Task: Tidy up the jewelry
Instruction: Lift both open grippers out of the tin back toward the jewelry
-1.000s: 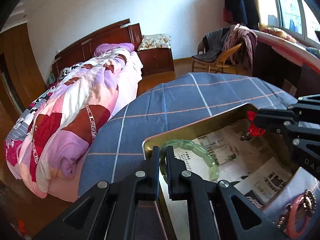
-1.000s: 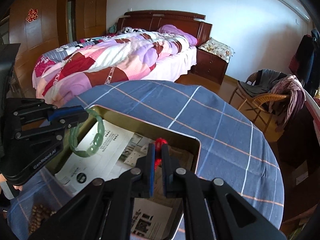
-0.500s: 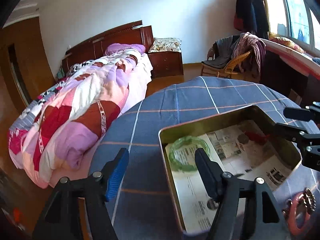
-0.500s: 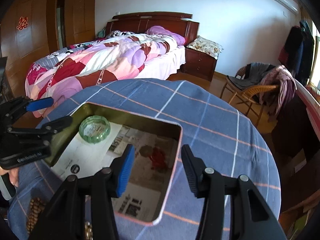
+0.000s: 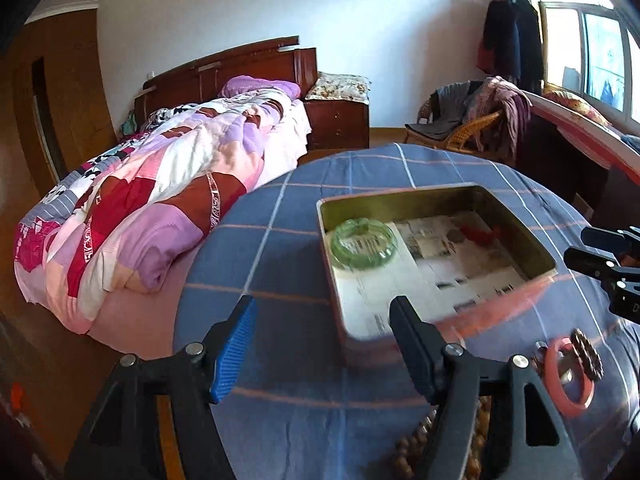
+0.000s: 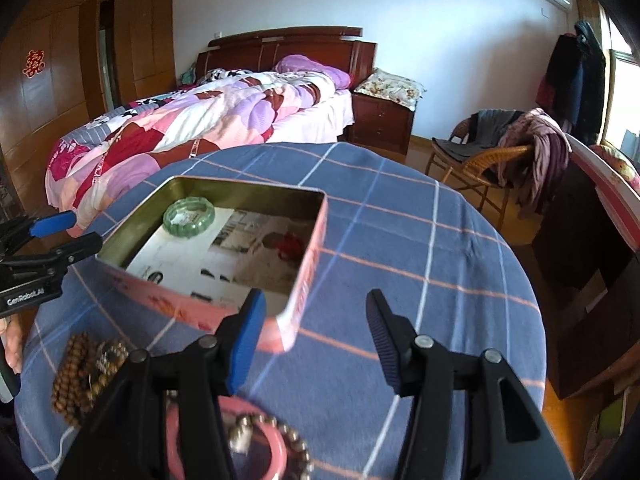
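My table (image 6: 400, 240) carries the tin (image 6: 308, 264). Inside it lie the green bangle (image 6: 189, 216), at its far left, and a red piece (image 6: 290, 246). Near its front edge wait beads (image 6: 74, 376) and a pink bangle (image 6: 276, 452). My left gripper (image 5: 320, 340) gapes empty; my right gripper (image 6: 314, 336) is opening, empty. I'd drop straight over one piece, pinching only its rim.

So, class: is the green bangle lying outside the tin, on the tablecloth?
No, the green bangle lies inside the tin, on its paper lining.
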The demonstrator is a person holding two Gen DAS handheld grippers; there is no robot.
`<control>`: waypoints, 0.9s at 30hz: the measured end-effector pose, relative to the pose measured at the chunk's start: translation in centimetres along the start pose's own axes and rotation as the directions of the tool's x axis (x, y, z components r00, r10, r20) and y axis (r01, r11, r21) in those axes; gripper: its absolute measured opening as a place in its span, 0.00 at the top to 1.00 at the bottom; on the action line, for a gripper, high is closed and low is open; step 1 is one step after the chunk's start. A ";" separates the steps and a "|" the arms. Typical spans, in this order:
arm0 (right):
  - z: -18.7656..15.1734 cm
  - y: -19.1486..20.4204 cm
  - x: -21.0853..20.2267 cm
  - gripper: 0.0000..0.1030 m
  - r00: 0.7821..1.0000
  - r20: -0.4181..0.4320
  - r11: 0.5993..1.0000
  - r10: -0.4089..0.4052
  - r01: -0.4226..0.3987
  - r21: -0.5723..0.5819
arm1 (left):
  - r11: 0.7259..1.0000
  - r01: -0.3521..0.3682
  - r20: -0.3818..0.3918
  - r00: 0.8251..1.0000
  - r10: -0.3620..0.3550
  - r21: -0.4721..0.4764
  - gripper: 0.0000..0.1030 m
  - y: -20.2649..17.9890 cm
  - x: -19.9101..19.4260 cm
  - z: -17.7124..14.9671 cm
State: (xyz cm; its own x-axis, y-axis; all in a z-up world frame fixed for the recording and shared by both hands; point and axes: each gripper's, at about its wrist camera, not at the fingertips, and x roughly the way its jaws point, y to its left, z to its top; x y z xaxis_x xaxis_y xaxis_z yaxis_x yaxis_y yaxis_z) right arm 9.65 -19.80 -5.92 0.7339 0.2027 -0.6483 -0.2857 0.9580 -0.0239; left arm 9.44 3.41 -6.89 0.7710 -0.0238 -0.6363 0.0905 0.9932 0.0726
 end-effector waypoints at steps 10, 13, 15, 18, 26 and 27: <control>-3.2 0.9 -2.2 0.43 1.000 0.008 1.000 -0.025 0.025 0.001 | 0.998 -0.047 -0.008 0.999 0.047 0.041 0.33 -1.3 -3.7 -3.2; -3.7 1.5 -2.7 0.43 0.999 0.020 0.999 -0.034 0.034 -0.013 | 0.998 -0.050 -0.032 0.998 0.052 0.043 0.33 -1.6 -4.1 -4.0; -4.2 2.0 -3.0 0.43 0.999 0.031 0.999 -0.042 0.043 -0.030 | 0.997 -0.049 -0.043 0.998 0.052 0.053 0.33 -2.2 -4.3 -4.6; -4.9 2.5 -3.3 0.40 0.998 0.038 0.997 -0.050 0.052 -0.051 | 0.997 -0.040 -0.057 0.997 0.044 0.068 0.33 -3.2 -4.5 -5.3; -5.7 2.9 -3.4 0.34 0.996 0.049 0.995 -0.071 0.074 -0.065 | 0.995 0.063 -0.129 0.990 -0.053 0.076 0.61 -4.8 -3.8 -6.6; -5.6 2.8 -3.4 0.34 0.996 0.053 0.995 -0.072 0.075 -0.062 | 0.996 0.066 -0.129 0.990 -0.057 0.066 0.62 -4.6 -3.8 -6.6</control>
State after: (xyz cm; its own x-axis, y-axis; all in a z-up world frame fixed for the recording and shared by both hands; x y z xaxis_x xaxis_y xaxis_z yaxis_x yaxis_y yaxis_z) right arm 2.85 -18.95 -8.04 0.7843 0.1438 -0.6034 -0.2676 0.9560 -0.1200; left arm 1.90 -0.36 -9.83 0.6766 -0.0659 -0.7334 0.1833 0.9797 0.0810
